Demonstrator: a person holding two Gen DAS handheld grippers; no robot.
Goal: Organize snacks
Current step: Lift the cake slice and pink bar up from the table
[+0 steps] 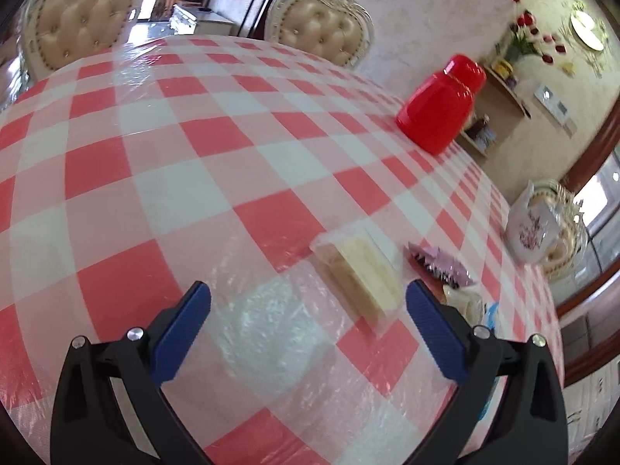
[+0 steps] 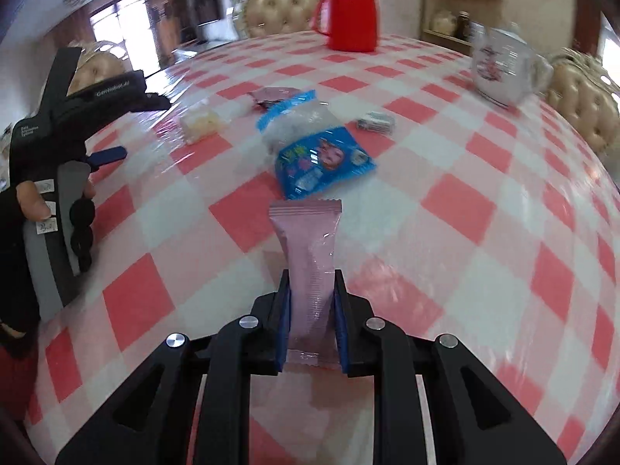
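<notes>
Grip on the pink wafer packet [image 2: 308, 267] looks firm, your right gripper [image 2: 310, 302] clenched on its lower half; carry it level above the table [image 2: 465, 178] toward the middle snacks; your left gripper [image 1: 308, 302] hangs released.

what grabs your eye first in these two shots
The right gripper is shut on a pink snack packet held up over the red-checked tablecloth. Beyond it lies a blue snack bag, and a red thermos stands at the table's far edge.
</notes>
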